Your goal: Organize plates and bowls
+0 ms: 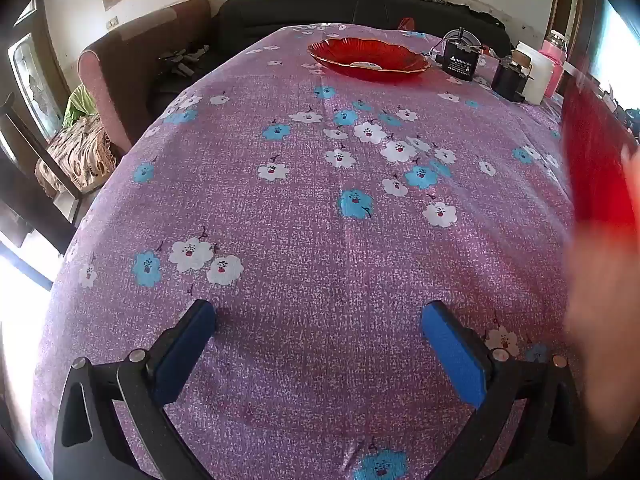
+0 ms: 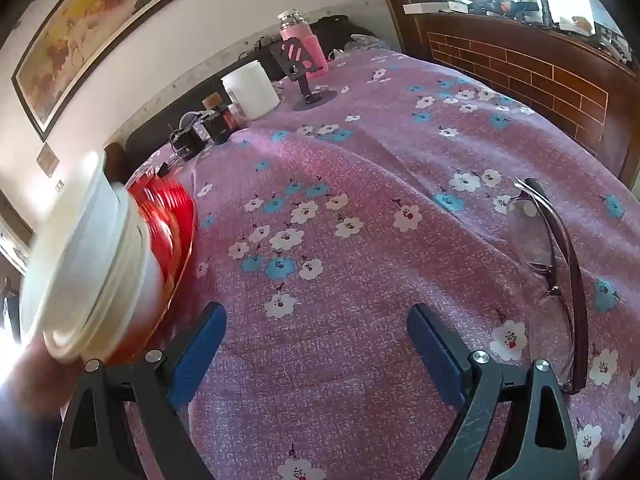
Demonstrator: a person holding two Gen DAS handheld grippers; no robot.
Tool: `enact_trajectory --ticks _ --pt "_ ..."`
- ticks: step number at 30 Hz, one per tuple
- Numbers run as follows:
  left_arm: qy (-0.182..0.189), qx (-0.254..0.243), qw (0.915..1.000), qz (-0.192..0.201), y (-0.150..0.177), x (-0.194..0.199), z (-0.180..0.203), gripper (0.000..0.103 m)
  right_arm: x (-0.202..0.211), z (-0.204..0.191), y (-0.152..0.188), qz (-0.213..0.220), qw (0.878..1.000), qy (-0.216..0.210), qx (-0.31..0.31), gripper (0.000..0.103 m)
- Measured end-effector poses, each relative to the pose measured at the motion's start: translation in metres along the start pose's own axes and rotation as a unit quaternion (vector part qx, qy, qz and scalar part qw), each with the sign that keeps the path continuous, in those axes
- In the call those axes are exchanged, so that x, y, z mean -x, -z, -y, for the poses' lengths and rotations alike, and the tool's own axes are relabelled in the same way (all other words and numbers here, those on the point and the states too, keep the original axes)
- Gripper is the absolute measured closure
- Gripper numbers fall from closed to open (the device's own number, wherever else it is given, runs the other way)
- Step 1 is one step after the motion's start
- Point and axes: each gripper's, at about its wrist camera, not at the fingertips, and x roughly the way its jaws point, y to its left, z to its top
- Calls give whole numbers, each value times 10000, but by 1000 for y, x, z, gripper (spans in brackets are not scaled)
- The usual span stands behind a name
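Plates and bowls come first: a red scalloped plate (image 1: pixel 368 58) lies flat, hollow up, at about 12 o'clock in your left wrist view, well apart from your left hand-held gripper (image 1: pixel 318 332). It is oval, and its long axis runs across that view from 9 to 3 o'clock. Resting level on the worktop (image 1: pixel 280 208) like that, it offers you only its thin raised rim to pinch.

A second set sits at 9 o'clock in your right wrist view: a white bowl (image 2: pixel 88 264) tipped on its side, mouth toward the left edge, backed by a stack of red plates (image 2: pixel 172 220) standing almost on edge. Blur hides what carries them; a smeared shape below may be a hand, but you cannot be sure. In the left view the same red mass (image 1: pixel 596 160) shows as a smear at 3 o'clock. Tilted so, they are probably being brought in as one bundle, not lying at rest.

Your right hand-held gripper (image 2: pixel 316 328) has its jaws spread wide over bare cloth, nothing between them; the left is equally wide and empty. Both point down at the flowered cloth, ready to take something.

Further out: folded eyeglasses (image 2: pixel 556 264) at 3 o'clock in the right view, a white tub (image 2: pixel 250 88), a pink flask (image 2: pixel 300 40) and a phone stand (image 2: pixel 304 68) toward 12 o'clock.
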Motion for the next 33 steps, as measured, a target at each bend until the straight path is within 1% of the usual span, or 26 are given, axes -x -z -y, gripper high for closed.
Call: enact_trajectory --ticks 2,3,4,5,6,7,11,12,13,25,33 --pt "27 164 9998 51 -5 -2 -6 0 1 1 0 35 10000 14 -42 9" --pt "16 271 9995 140 -7 -3 -9 0 1 1 0 49 10000 26 -55 9" --pt "-70 363 9991 217 -8 -4 -10 0 1 1 -1 47 10000 48 -62 9" --pt "-248 385 9986 258 -11 -3 -9 0 -1 1 -2 29 10000 60 -69 9" --pt "-346 338 9983 330 -10 -4 -4 0 -2 2 -2 11 9999 73 -84 9" --pt "-362 382 9981 325 -10 -4 -4 0 -3 2 -3 1 9999 91 -106 9" --pt "-331 420 9980 328 -8 -3 -7 0 -4 7 -8 40 9997 136 -219 9" --pt "-330 419 9980 330 -7 -3 -7 0 4 2 -3 40 10000 -2 -14 9" --pt "-329 420 9980 330 -7 -2 -8 0 5 1 -2 15 10000 -37 45 9" --pt "-332 424 9980 320 -8 -2 -7 0 4 1 2 11 10000 -34 72 9" --pt "-330 425 9981 314 -10 -6 -7 0 9 3 5 89 9999 -58 31 9"
